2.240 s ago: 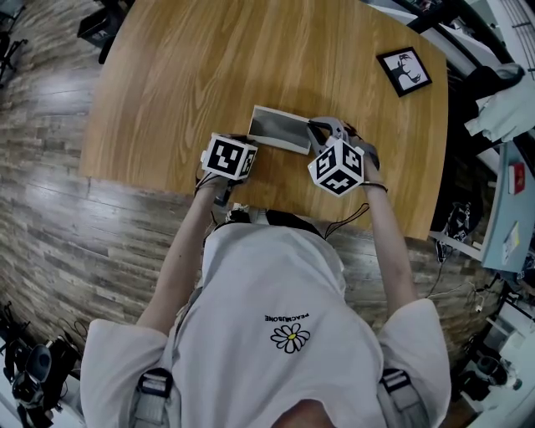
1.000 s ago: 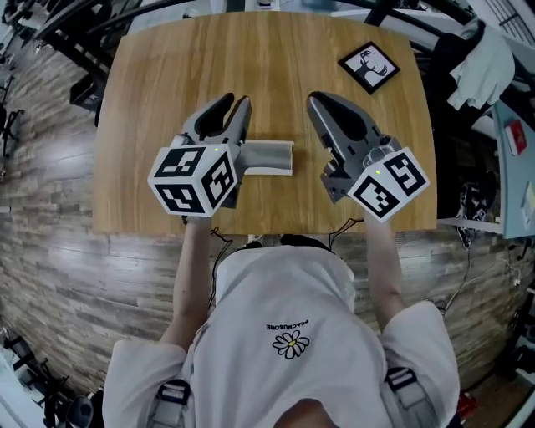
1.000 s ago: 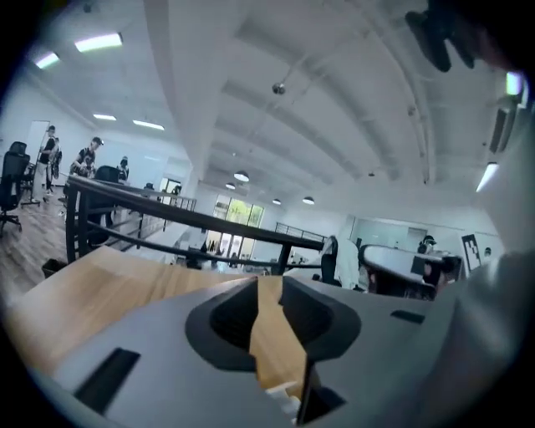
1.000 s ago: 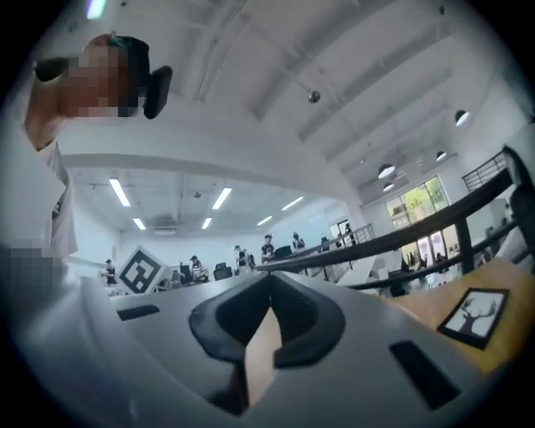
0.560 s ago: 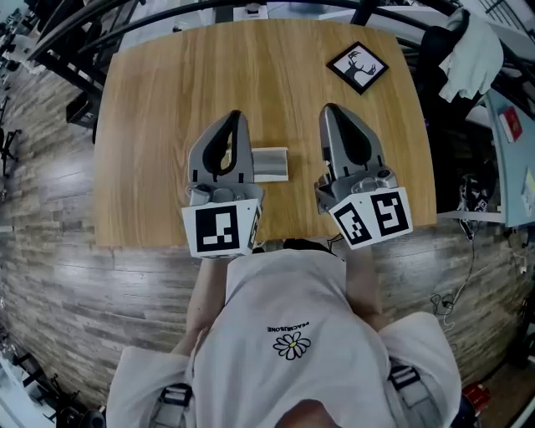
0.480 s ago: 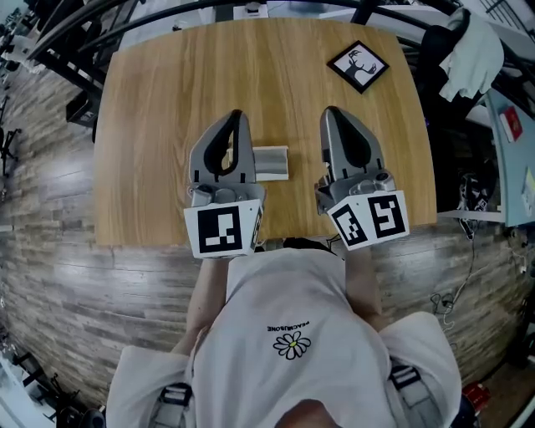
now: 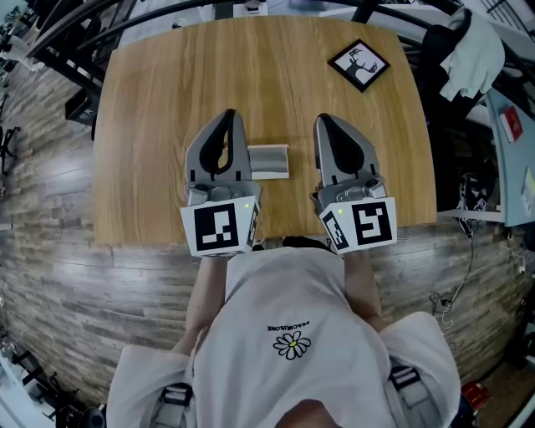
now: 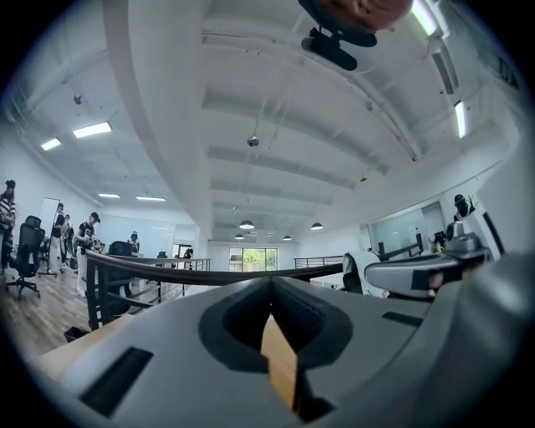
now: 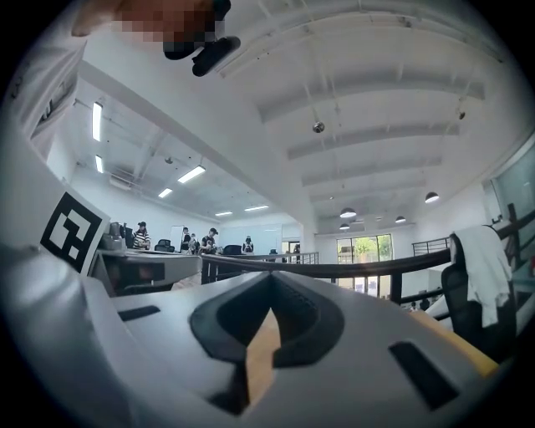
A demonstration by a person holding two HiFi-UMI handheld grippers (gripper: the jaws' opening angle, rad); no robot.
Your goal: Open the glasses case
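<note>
A grey glasses case (image 7: 269, 161) lies flat on the wooden table (image 7: 167, 100), between my two grippers in the head view. My left gripper (image 7: 231, 113) is held level above the table just left of the case, jaws shut with nothing between them. My right gripper (image 7: 319, 119) is level to the right of the case, also shut and empty. Neither touches the case. In the left gripper view the left gripper (image 8: 270, 279) shows its tips closed together. The right gripper (image 9: 270, 275) looks the same in the right gripper view. The case appears in neither gripper view.
A black framed deer picture (image 7: 361, 65) lies at the table's far right corner. Black railings (image 7: 150, 17) run behind the table's far edge. White cloth (image 7: 481, 46) hangs on equipment to the right. Wood-plank floor surrounds the table.
Both grippers rolled upright and drew back toward the table's near edge. The left jaws went from open to shut. The case stayed in place.
</note>
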